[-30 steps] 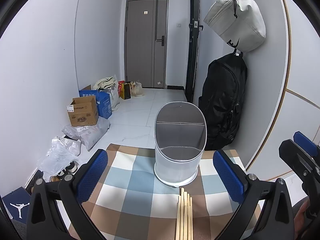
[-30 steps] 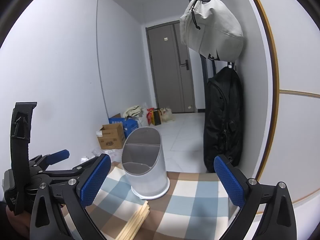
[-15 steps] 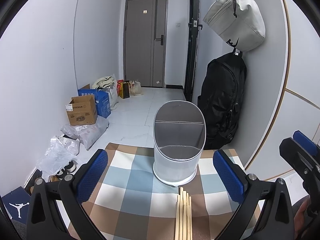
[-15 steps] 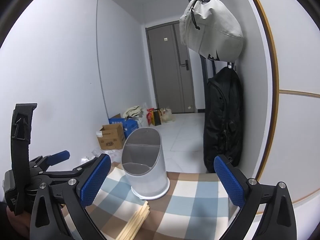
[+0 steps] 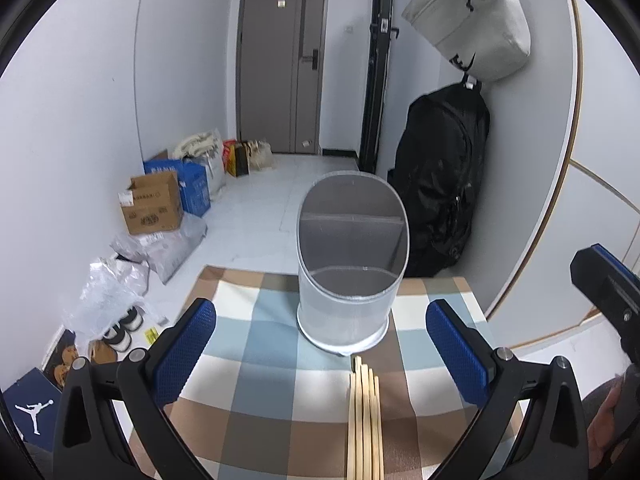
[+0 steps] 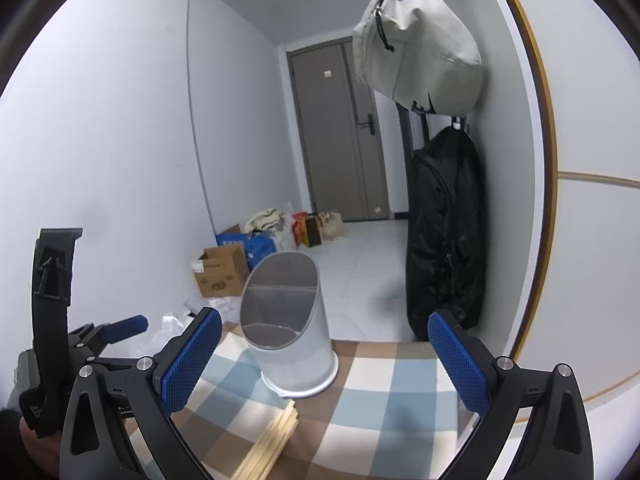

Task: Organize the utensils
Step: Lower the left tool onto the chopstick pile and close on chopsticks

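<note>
A white utensil holder [image 5: 348, 276] with a grey divided inside stands upright on the checked tablecloth [image 5: 256, 344]. Several pale wooden chopsticks [image 5: 365, 412] lie side by side just in front of its base, pointing at it. My left gripper [image 5: 320, 344] hangs open above the cloth, with the holder and chopstick tips between its blue pads and nothing held. In the right wrist view the holder [image 6: 288, 332] sits left of centre, the chopsticks [image 6: 272, 436] lie low, and my right gripper [image 6: 324, 360] is open and empty. The left gripper [image 6: 120, 326] shows at the lower left there.
A black backpack [image 5: 440, 176] and a light grey bag [image 5: 472, 20] hang on the right wall beside the table. On the floor to the left lie cardboard boxes [image 5: 154, 202], plastic bags and shoes. A grey door [image 5: 280, 60] closes the hallway.
The left wrist view has crept slightly closer to the holder. Both grippers stay open, and nothing on the table has moved.
</note>
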### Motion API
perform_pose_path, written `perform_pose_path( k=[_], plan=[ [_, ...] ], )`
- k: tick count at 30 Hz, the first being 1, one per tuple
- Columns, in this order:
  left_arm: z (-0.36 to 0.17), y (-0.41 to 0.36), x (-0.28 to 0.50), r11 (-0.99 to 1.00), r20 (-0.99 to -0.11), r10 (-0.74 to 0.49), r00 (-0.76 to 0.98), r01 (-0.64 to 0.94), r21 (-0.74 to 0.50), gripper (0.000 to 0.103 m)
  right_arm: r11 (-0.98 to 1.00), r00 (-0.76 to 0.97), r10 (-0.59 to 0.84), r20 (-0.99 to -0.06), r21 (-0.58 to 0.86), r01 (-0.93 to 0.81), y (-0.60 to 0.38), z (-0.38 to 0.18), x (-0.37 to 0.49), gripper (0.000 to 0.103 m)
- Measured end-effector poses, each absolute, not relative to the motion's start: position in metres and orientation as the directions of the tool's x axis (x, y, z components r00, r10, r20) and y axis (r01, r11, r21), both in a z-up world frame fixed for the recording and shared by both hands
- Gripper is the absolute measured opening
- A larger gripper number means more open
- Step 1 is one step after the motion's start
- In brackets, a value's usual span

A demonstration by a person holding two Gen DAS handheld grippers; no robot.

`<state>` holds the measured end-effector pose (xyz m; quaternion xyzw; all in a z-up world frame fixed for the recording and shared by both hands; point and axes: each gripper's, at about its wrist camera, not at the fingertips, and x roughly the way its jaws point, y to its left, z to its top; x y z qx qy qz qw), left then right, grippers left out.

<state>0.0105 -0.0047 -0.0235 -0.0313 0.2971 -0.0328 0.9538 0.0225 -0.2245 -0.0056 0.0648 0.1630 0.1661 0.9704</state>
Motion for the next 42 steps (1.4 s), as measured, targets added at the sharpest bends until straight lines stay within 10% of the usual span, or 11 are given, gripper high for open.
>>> perform_pose_path(
  k=[15,42],
  plan=[
    [-0.094,-0.008,0.041,0.985,-0.825,-0.166,0.54,0.134,-0.111,0.094,0.917,0.825,0.377,-0.421,0.292,-0.27,-0.243,-0.029,0.063,0.103],
    [-0.098,-0.017,0.044,0.919,-0.858,-0.393,0.331,0.154,-0.362,0.005,0.894,0.765,0.438,-0.471,0.318,-0.316,-0.234,-0.039,0.082,0.102]
  ],
)
